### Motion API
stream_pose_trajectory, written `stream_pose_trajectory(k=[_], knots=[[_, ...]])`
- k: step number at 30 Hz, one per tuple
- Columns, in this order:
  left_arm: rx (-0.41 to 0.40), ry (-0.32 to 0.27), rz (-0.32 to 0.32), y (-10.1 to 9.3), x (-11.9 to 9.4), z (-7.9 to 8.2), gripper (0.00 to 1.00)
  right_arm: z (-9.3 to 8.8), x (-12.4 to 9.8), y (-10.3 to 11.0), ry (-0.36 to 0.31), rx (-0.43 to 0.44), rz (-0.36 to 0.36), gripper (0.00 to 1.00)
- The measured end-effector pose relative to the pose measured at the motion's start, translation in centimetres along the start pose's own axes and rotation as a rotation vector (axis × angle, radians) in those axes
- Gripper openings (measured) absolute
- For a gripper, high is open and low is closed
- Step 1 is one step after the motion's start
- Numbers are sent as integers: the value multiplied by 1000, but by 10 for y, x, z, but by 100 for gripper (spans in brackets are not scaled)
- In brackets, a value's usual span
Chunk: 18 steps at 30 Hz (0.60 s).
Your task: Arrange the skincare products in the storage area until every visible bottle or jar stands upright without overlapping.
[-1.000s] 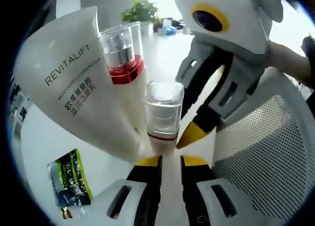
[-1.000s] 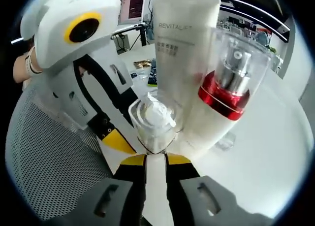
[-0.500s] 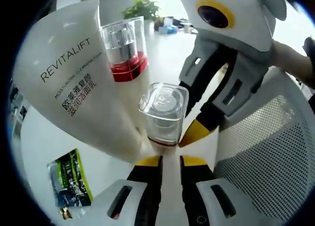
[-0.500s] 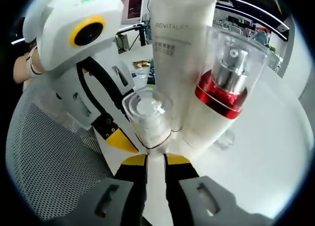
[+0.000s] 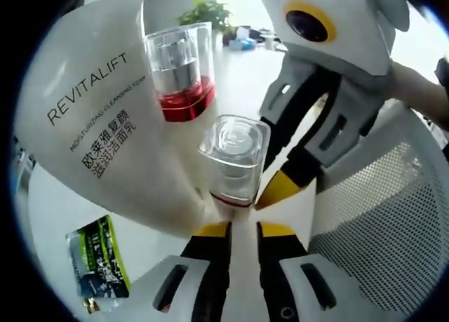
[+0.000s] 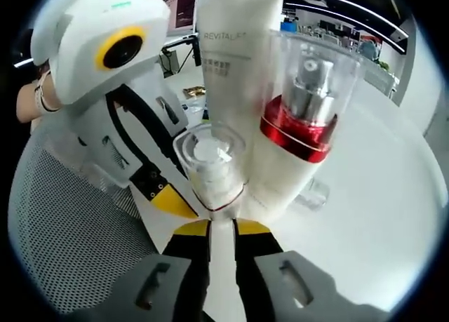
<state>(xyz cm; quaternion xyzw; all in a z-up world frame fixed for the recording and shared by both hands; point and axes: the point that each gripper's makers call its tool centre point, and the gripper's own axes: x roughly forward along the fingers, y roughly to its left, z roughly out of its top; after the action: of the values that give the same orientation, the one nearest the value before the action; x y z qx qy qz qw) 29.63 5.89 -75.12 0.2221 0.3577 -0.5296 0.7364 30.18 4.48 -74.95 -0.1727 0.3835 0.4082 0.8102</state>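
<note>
In the left gripper view, a green sachet (image 5: 98, 266) lies flat at lower left on the white table (image 5: 49, 203). Above it the tube (image 5: 105, 118) marked REVITALIFT takes up the upper left; it has grown larger and leans further toward the frame edge than half a second ago, which I read as the camera moving in, not the tube moving. Touching its right side stands the red-collared pump bottle (image 5: 179, 69). At centre is the small clear-capped bottle (image 5: 233, 161), its cap top now tipped toward the lens where a second ago the cap showed side-on. The left gripper (image 5: 242, 229) sits at its base with yellow tips close together; whether they pinch the base or only touch it I cannot tell. From the upper right the right gripper (image 5: 277, 189) reaches in, one yellow tip against the bottle's lower right. A mesh basket (image 5: 379, 224) fills the lower right.

In the right gripper view the basket (image 6: 63, 231) is at lower left and the left gripper (image 6: 168, 199) comes from upper left, its tip beside the small bottle (image 6: 209, 161) at centre. The right gripper (image 6: 222, 227) has its tips narrowly apart under the bottle; grip unclear. The tube (image 6: 235, 76) and pump bottle (image 6: 302, 90) crowd together at upper right and have slid leftward in frame.

My reading: the small bottle is being nudged upright between both tools. The three products touch, so spacing is probably unfinished.
</note>
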Motion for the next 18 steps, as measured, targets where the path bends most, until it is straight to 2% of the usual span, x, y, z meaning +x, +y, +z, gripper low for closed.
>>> stream_pose_trajectory(k=[18], knots=[[-14,-13,1,4,5,5,11,-2,1,-10,1,31,-15,10]])
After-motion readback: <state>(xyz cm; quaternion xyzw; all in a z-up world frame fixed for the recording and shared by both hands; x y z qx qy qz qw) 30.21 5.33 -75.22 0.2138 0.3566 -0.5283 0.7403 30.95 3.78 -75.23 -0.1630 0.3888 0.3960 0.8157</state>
